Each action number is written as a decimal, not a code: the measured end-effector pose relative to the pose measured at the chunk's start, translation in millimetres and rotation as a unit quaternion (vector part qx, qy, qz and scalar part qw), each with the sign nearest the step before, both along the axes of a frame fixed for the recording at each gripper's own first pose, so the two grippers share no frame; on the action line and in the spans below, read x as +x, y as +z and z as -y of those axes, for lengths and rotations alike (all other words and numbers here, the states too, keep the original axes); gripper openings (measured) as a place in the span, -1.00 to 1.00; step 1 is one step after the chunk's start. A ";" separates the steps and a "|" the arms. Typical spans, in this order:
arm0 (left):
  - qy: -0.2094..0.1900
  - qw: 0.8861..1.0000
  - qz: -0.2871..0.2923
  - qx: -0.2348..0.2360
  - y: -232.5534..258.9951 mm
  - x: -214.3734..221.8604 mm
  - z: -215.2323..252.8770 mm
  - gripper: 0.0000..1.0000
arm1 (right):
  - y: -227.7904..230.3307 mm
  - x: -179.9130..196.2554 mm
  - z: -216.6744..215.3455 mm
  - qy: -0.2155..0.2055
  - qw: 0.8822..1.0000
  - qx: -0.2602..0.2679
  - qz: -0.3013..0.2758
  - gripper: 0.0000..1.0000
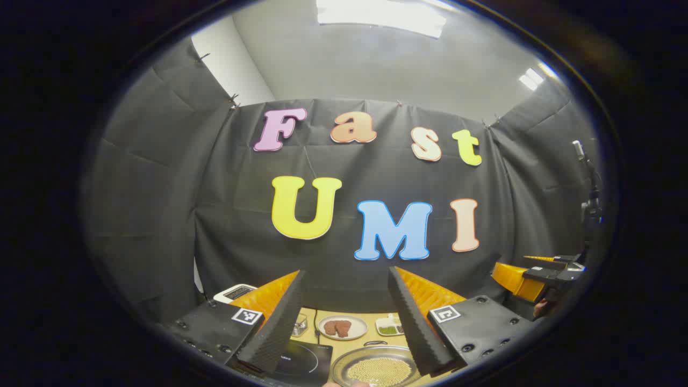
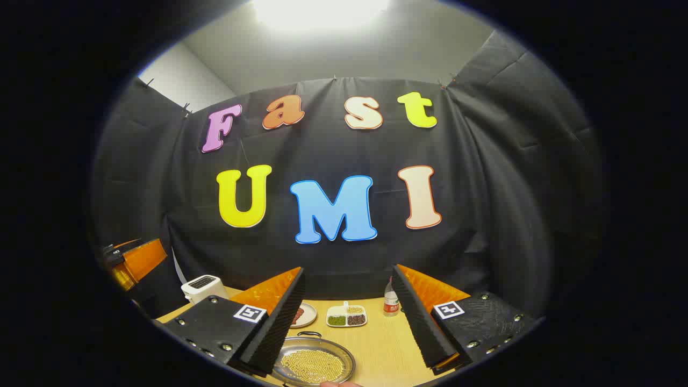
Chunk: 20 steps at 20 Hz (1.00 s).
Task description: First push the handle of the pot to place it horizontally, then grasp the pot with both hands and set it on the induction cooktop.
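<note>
No readable text, square coded markers on left gripper [image 1: 346, 322], right gripper [image 2: 349, 322]

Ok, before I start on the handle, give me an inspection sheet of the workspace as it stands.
Surface: wooden table, bare on its right part.
Job's things: pot of pale beans, loop handle on its far rim; induction cooktop left of it, nothing on it.
Clutter: plate of meat, divided dish, bottle, toaster, wire basket.
Grippers: left gripper and right gripper both open, raised above the table, holding nothing.
Cables: dark cord running back from the cooktop.
Surroundings: black cloth wall, ceiling light.
</note>
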<state>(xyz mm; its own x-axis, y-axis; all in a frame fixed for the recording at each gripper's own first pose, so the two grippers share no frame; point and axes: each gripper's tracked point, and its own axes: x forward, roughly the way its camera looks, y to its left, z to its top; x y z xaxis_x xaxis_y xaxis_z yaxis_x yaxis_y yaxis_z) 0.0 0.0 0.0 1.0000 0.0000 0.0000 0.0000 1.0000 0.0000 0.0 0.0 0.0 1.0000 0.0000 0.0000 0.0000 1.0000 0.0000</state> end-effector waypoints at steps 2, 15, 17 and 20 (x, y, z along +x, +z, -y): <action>0.000 1.000 -0.002 0.001 -1.4 2.1 -1.4 0.95 | 0.3 0.8 1.4 -0.003 1.000 0.000 0.001 0.94; -0.003 1.000 -0.011 -0.003 -14.3 9.5 -5.2 1.00 | -10.8 -1.3 8.3 -0.014 1.000 -0.007 -0.010 0.94; -0.003 1.000 -0.016 0.000 -17.1 10.3 -6.4 0.95 | -14.7 0.1 9.1 -0.013 1.000 -0.008 -0.016 0.94; -0.003 1.000 -0.022 0.003 -22.2 8.8 -8.7 1.00 | -27.1 -0.2 3.4 -0.006 0.999 -0.006 -0.033 0.95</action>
<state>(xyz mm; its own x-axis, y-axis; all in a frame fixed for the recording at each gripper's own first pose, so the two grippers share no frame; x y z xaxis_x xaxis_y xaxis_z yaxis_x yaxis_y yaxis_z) 8.8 8.7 -22.2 0.9990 -0.0067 -0.0434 0.0070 1.0000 0.0059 -0.2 -3.4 -27.1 0.9978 -0.0124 -0.0652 0.0116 0.9999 -0.0122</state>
